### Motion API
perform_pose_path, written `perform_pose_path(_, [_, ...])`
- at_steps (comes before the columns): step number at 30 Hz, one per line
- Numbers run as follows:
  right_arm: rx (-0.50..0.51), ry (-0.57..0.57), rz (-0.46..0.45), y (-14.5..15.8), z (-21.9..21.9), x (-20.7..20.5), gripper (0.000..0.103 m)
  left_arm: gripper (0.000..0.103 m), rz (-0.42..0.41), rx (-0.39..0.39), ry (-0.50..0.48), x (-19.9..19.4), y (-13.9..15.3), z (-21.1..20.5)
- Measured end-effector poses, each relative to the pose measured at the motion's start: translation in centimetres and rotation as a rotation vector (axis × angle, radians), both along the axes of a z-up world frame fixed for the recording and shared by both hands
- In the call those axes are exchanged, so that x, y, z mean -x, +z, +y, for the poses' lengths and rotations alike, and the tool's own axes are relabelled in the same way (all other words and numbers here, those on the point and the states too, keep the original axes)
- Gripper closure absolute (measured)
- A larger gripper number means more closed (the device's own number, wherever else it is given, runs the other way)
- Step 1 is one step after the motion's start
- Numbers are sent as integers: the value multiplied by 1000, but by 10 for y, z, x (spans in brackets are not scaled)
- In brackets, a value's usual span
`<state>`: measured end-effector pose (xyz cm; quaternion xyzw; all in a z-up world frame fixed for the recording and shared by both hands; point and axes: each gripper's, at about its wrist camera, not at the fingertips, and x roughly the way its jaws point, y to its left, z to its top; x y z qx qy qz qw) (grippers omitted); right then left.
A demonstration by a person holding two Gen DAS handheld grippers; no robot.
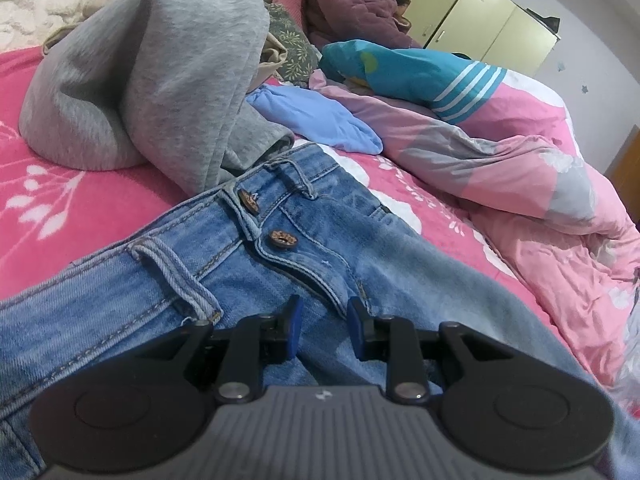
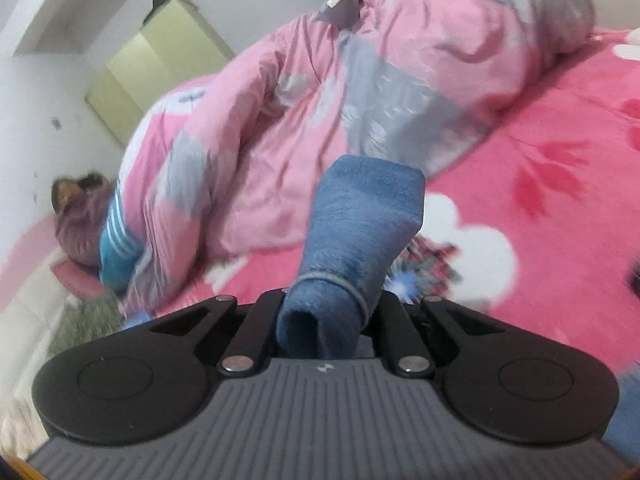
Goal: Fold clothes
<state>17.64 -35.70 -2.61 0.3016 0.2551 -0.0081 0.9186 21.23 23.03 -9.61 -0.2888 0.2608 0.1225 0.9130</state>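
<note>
Folding a pair of blue jeans [image 1: 248, 264] on a bed with a pink flowered blanket [image 1: 80, 208] is the job in hand, and the two grippers are placed well apart on the garment. In the left wrist view, the left gripper [image 1: 323, 322] sits low over the waist end of the jeans, near the fly and its two brown buttons [image 1: 281, 238]. Its blue-tipped fingers [image 1: 294, 322] stand a little apart, and denim lies under and between them; whether they pinch a fold of it cannot be told. In the right wrist view, the right gripper [image 2: 326, 316] has its jaws closed on a bunched end of blue denim, probably a trouser leg [image 2: 360, 224], which rises from the jaws and leans toward the far side. This view is blurred.

Beyond the jeans to the far left lies a grey sweatshirt [image 1: 152, 72], with a light blue garment [image 1: 320, 120] beside it and a crumpled pink and grey quilt [image 1: 500, 168] to the right.

To do this step well, the right gripper likely needs to carry the leg end across toward the waistband in one smooth arc, keeping the cloth clear of the quilt. The left gripper should hold the waist flat so the jeans do not slide. Edges should meet before the leg is let go, and the fold then smoothed.
</note>
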Motion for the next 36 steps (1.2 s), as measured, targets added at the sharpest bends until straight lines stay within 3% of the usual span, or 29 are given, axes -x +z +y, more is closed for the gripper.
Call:
perform_pose_path(3, [-5,15,206,-27,-9,6,73,76,-1,-5,-2,1,0,0])
perform_pose_path(5, [-33,19,280,-34,-17,17,57,76,-2,-6,-2,1,-1,-1])
perform_pose_path(6, [-47,21,305,-33,-20,24,54,76,-2,-7,-1,1,-1,-1])
perform_pose_path(8, [-15,32,320,-22,-22,41,42,76,-1,-5,0,1,0,-2])
perform_pose_path(12, [157,174,311,19,6,71,41,76,0,-2,2,1,1,-3])
perform_pose_path(15, [186,350,184,52,44,64,41,76,1,2,4,2,1,-2])
perform_pose_path(20, [157,779,-60,80,153,-31,41,81,-1,15,-1,3,0,2])
perform_pose_path(24, [196,1023,-109,64,258,-146,36,84,-3,62,2,3,-2,12])
perform_pose_path(27, [218,1107,-5,30,333,-230,33,85,-7,74,-2,2,-3,16])
perform_pose_path(31, [240,1111,147,-17,397,-293,33,85,-10,54,-6,1,-4,14])
perform_pose_path(34, [183,1177,252,-43,415,-311,36,86,-9,40,-5,1,-4,12])
perform_pose_path(36, [257,1214,260,-52,428,-298,46,86,-8,34,-4,1,-4,12])
